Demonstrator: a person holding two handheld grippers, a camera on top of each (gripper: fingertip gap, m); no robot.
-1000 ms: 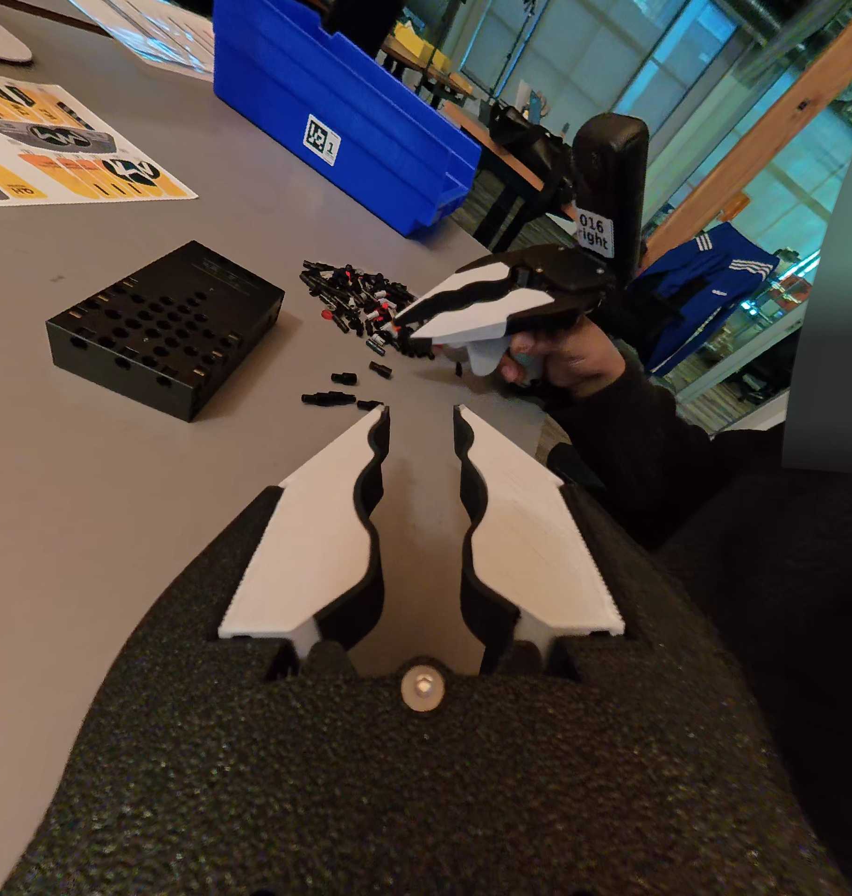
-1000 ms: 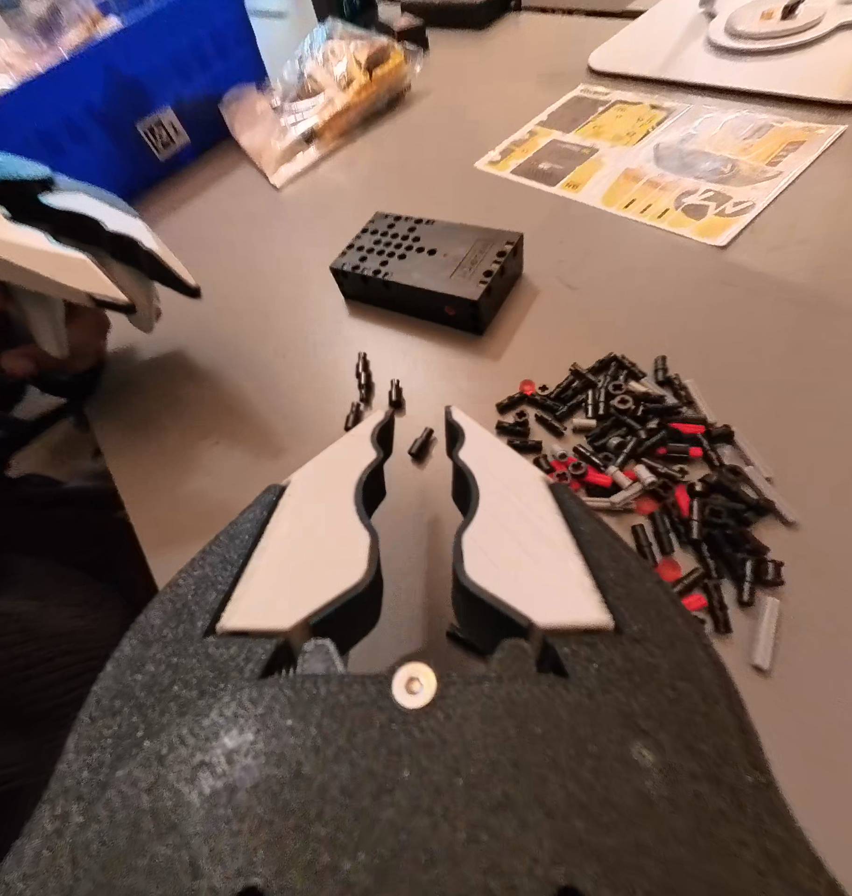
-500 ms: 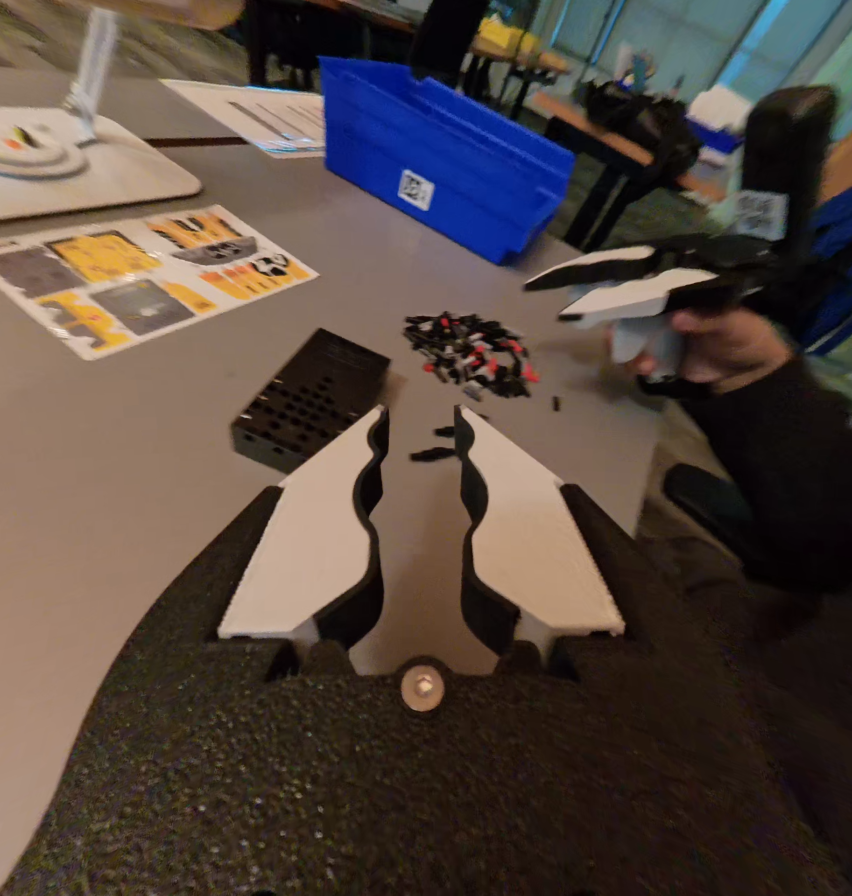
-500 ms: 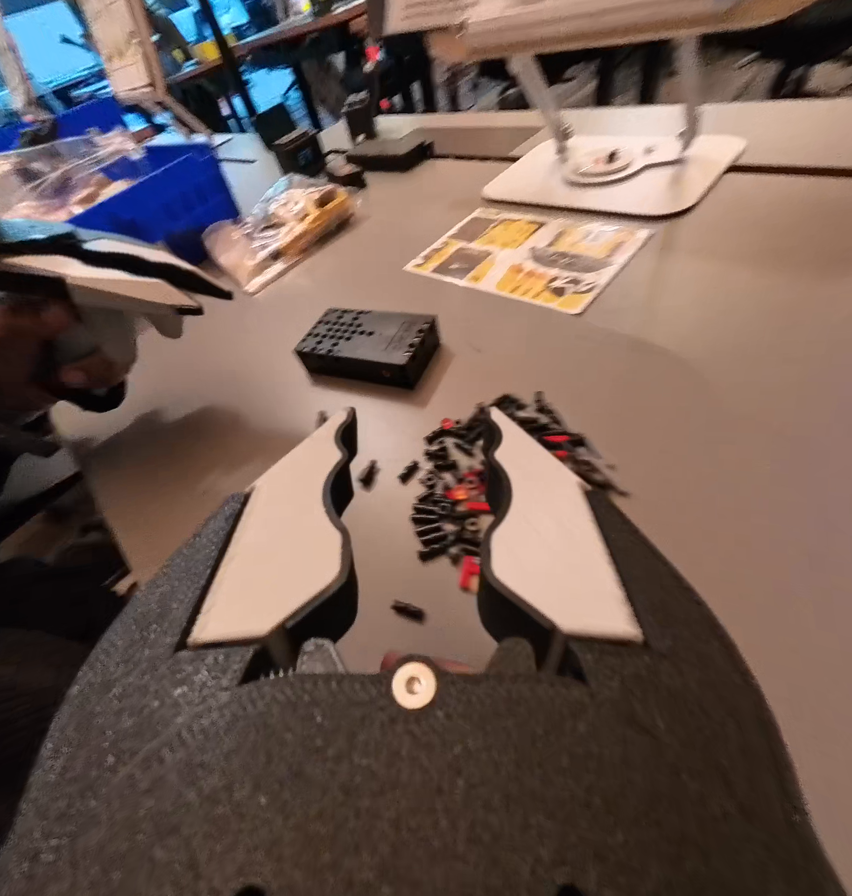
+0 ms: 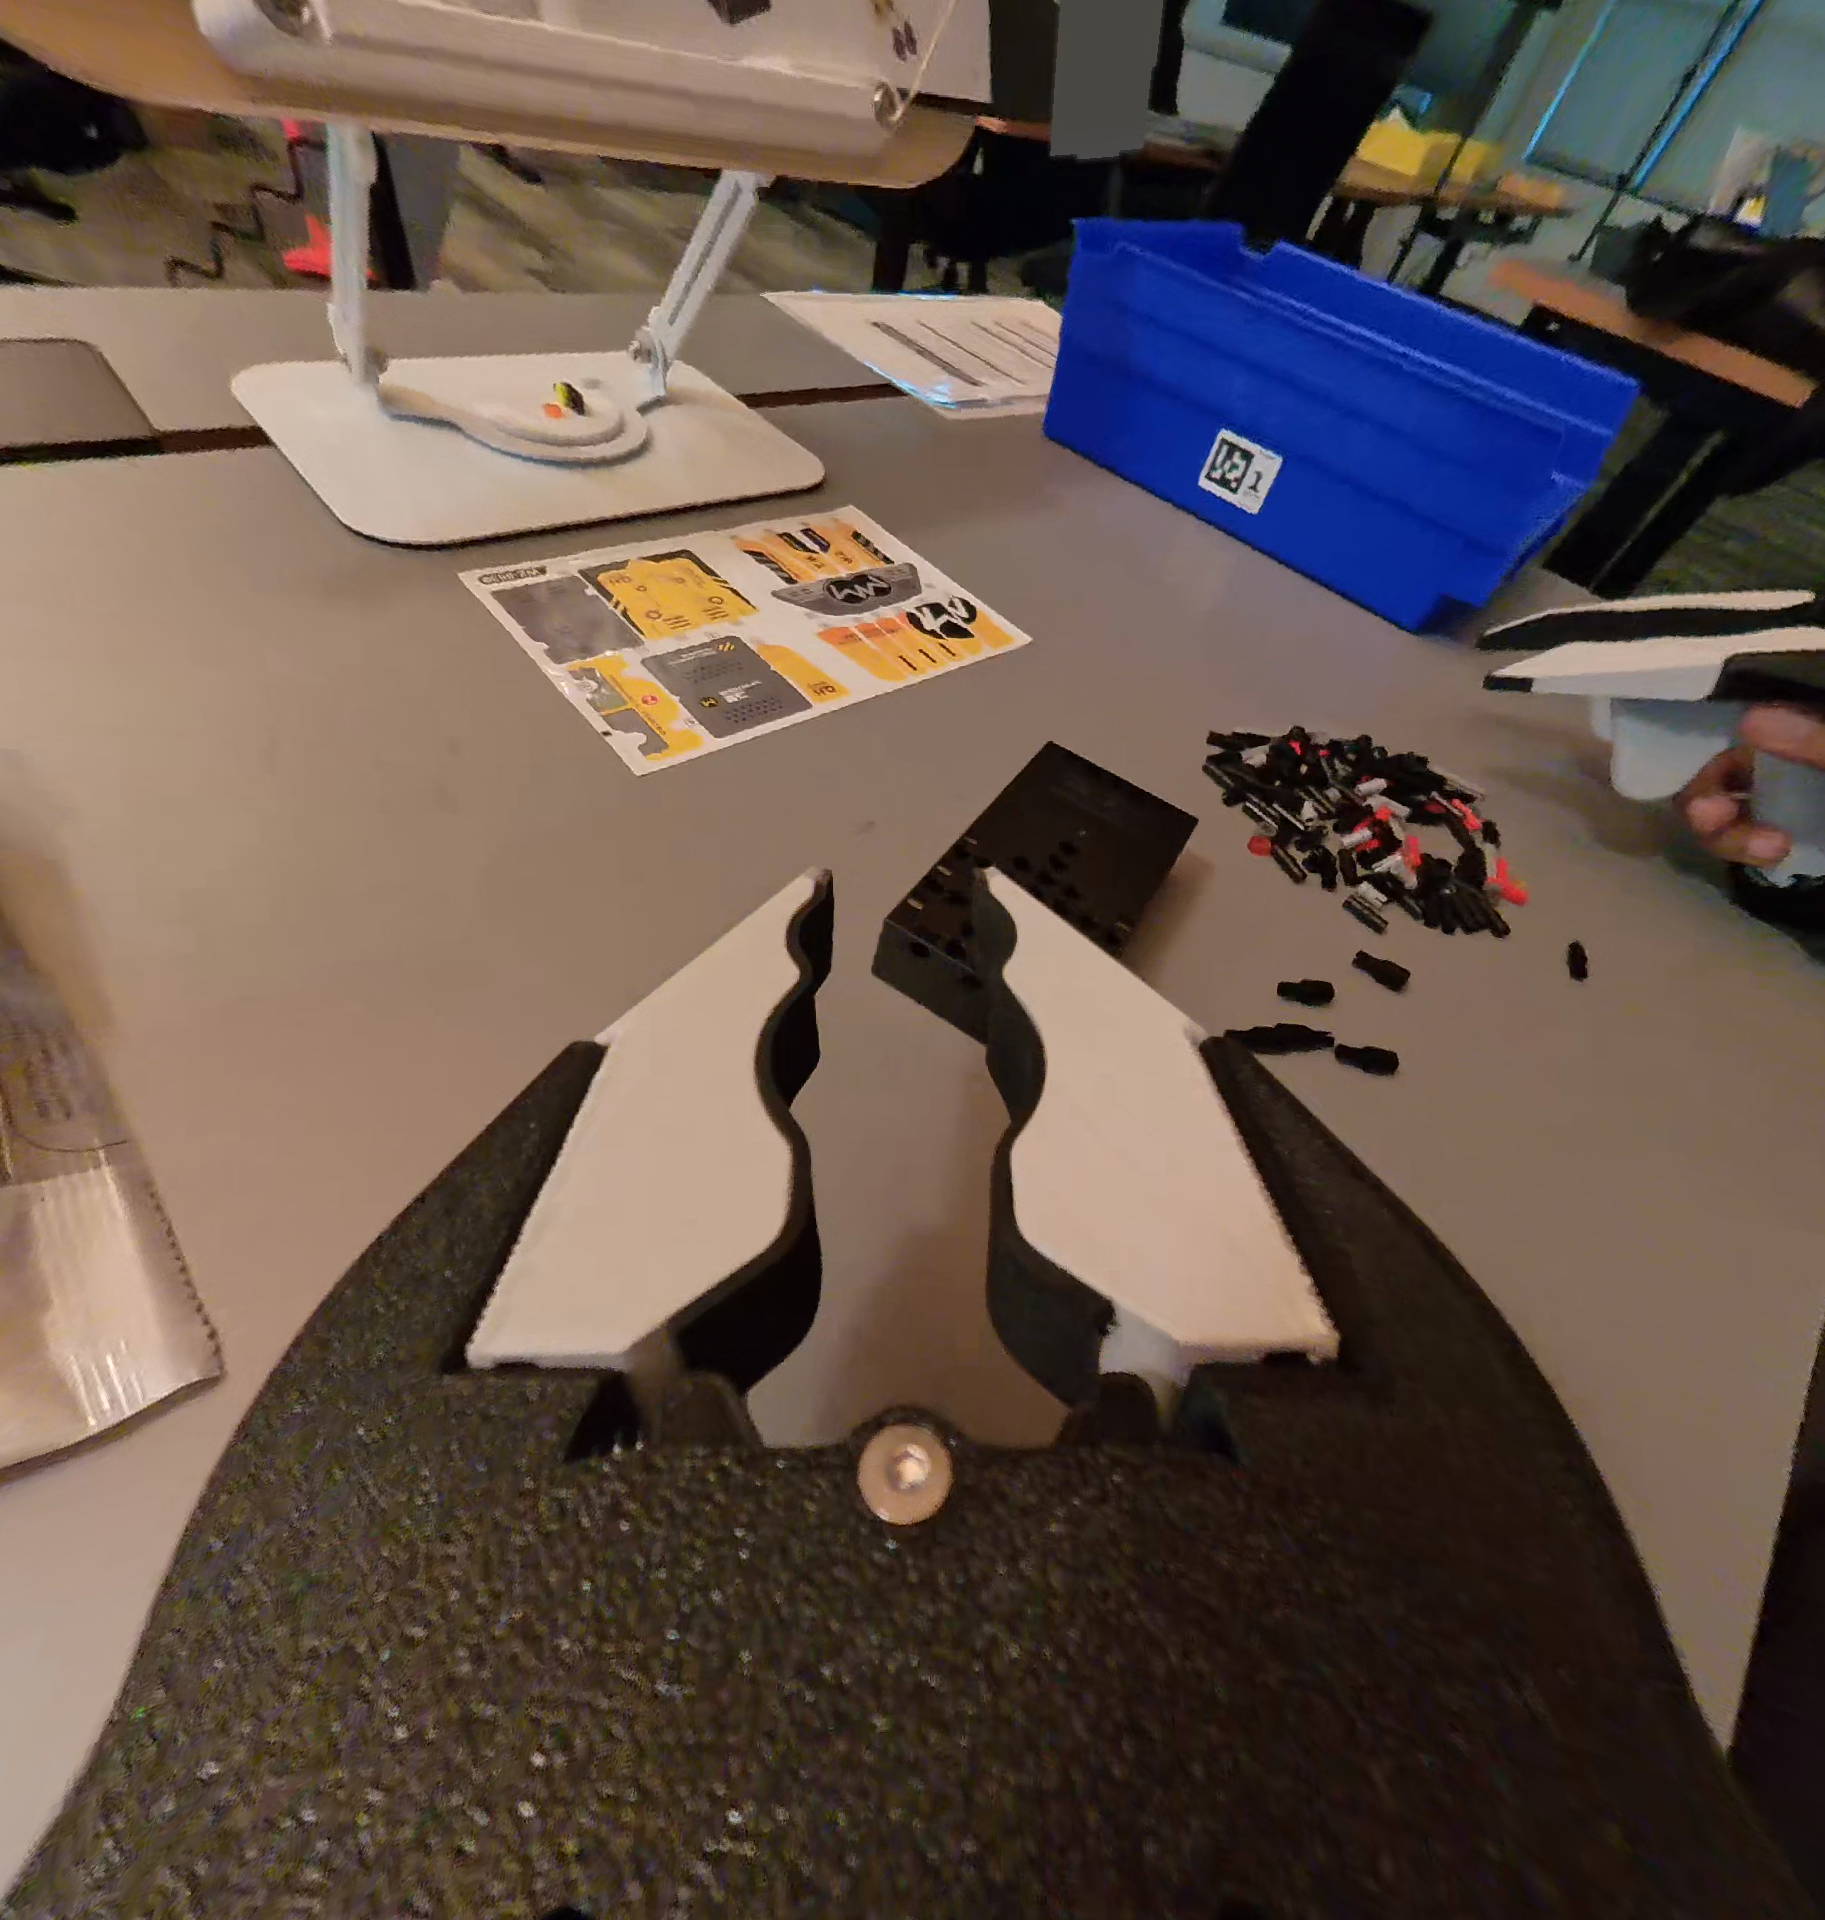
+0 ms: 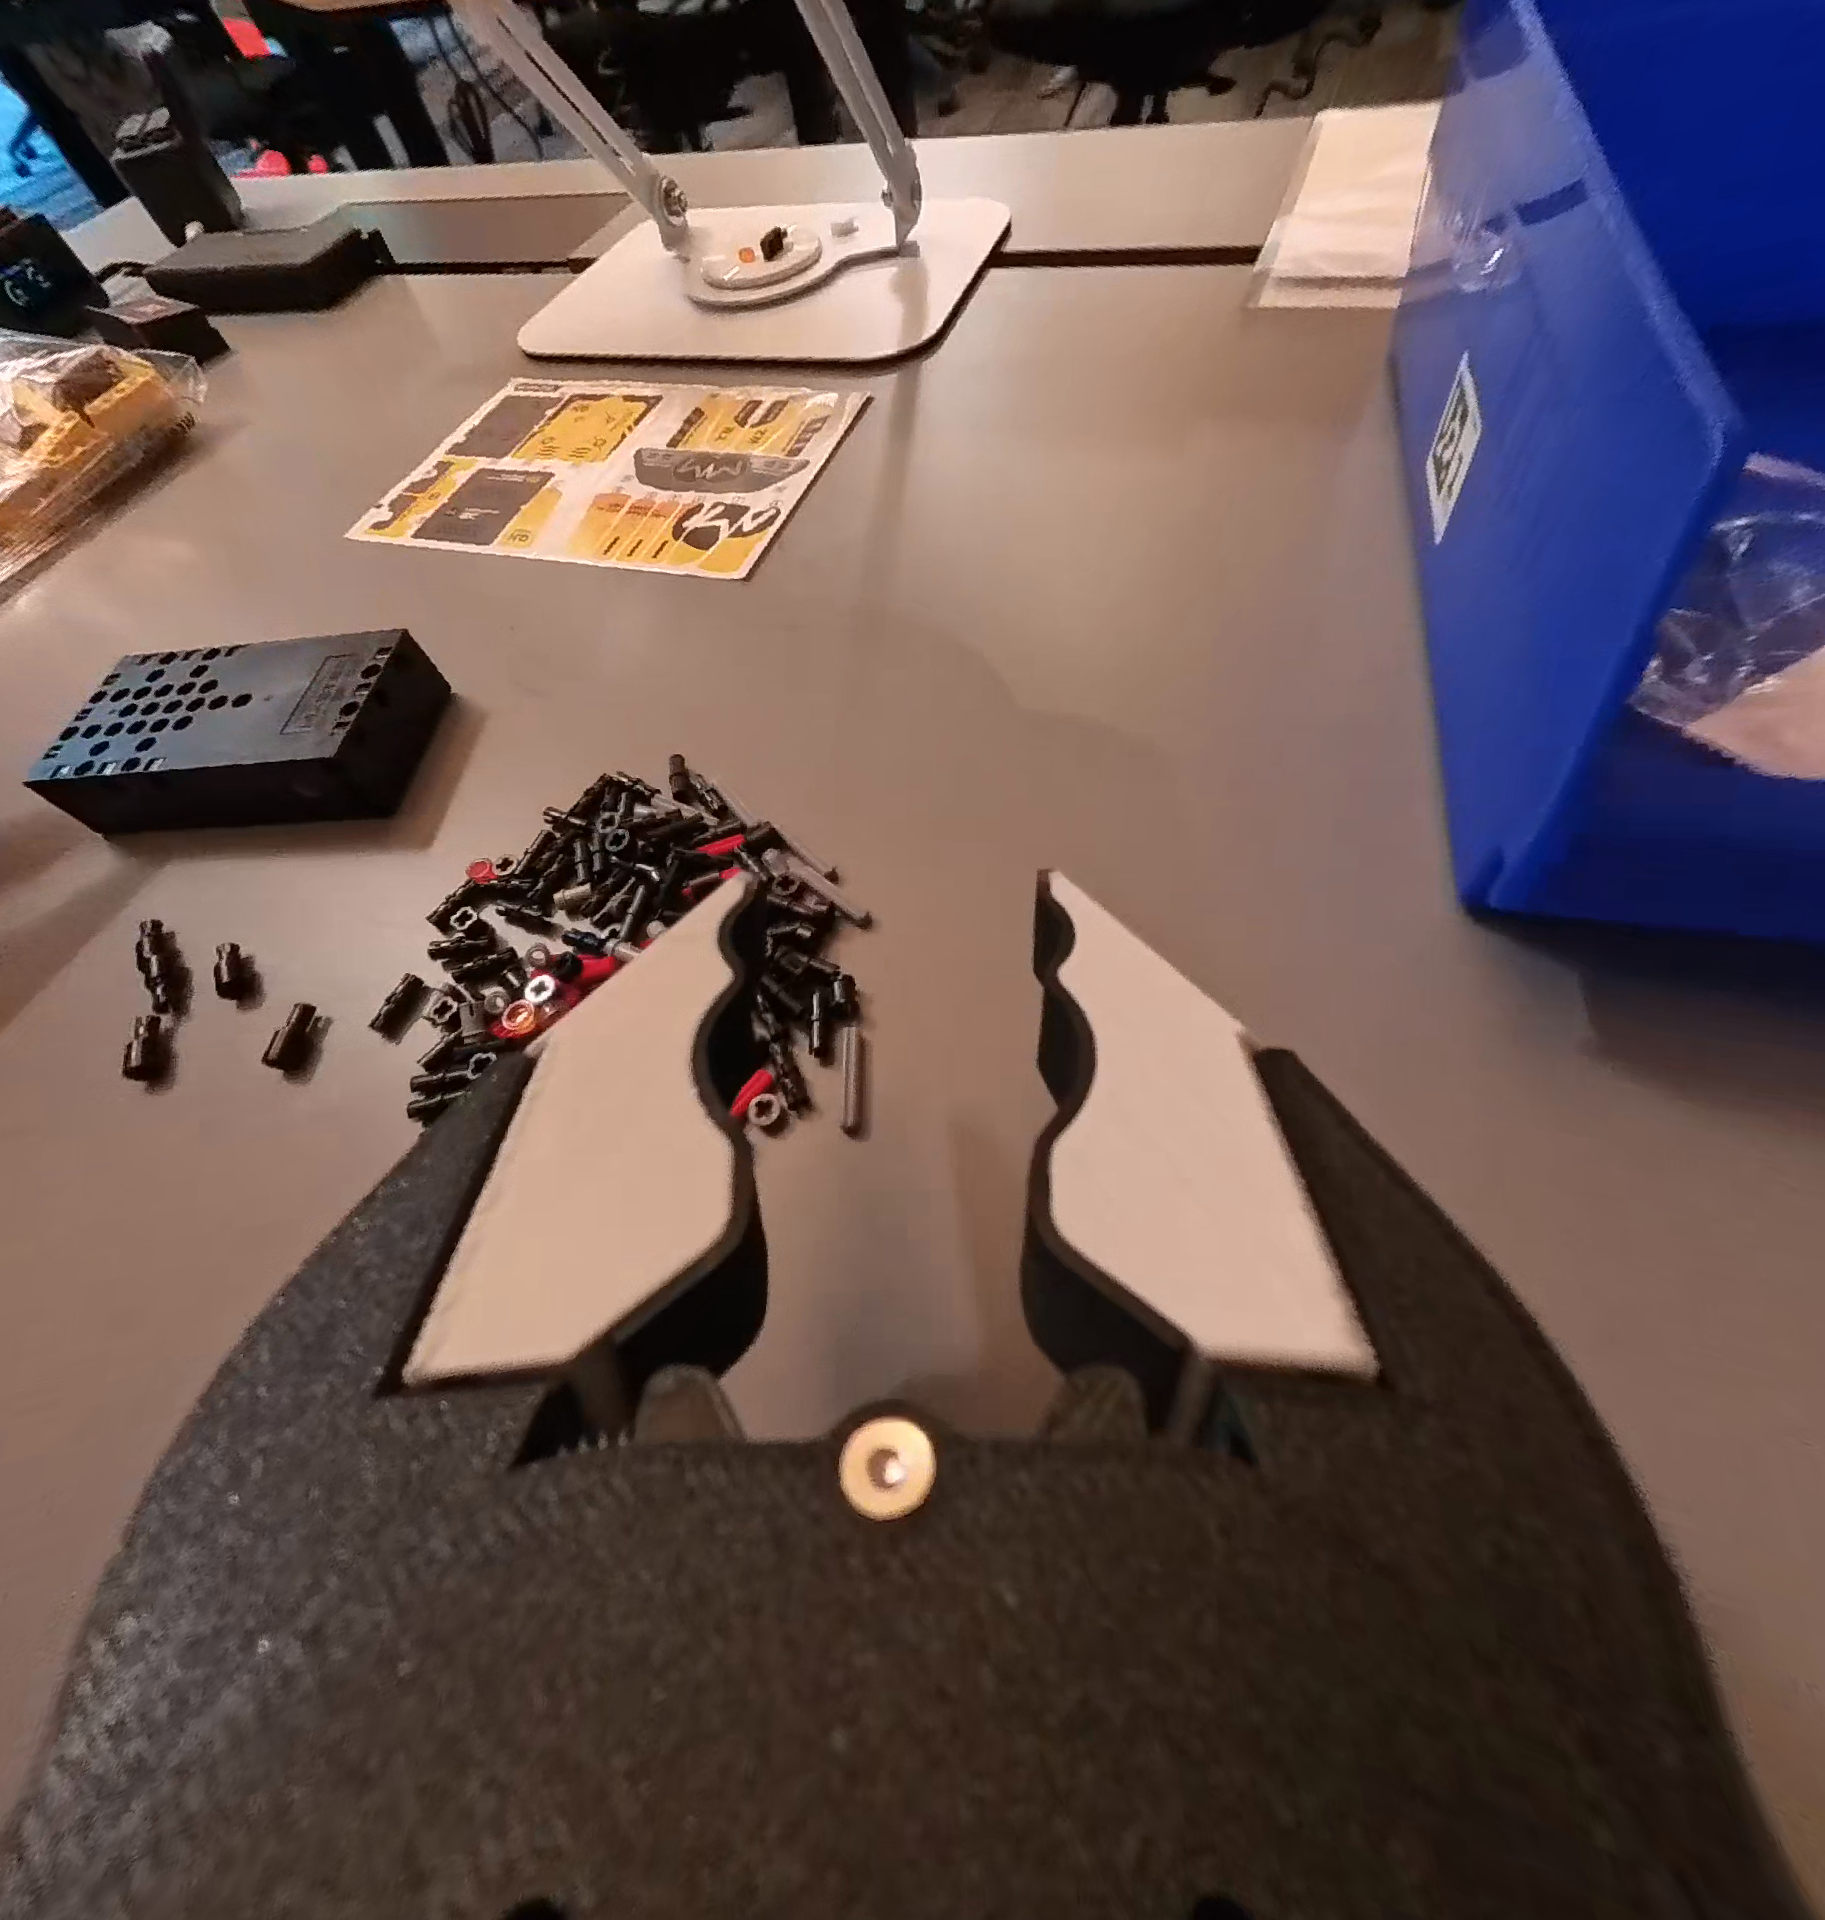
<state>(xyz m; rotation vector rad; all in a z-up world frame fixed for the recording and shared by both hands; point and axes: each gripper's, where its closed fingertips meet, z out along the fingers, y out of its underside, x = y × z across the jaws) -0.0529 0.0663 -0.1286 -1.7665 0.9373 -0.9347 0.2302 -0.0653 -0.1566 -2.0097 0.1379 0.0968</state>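
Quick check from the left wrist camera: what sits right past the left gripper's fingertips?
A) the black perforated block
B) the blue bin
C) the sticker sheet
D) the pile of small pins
A: the black perforated block lies just beyond the open left gripper, partly behind its right finger.

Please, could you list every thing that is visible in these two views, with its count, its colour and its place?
perforated block: one, black, on the table, left of the pile
pile of small pins: many, black, red and grey, table middle
loose pins: about five, black, left of the pile
sticker sheet: one, yellow and grey, behind the block
stand base: one, white, far table side
bin: one, blue, right side
plastic bag: one, clear, yellow parts inside, far left
table: one, grey
left gripper: open, empty, above the block's near end
right gripper: open wide, empty, over the pile's right edge
hand: one, holding the right gripper
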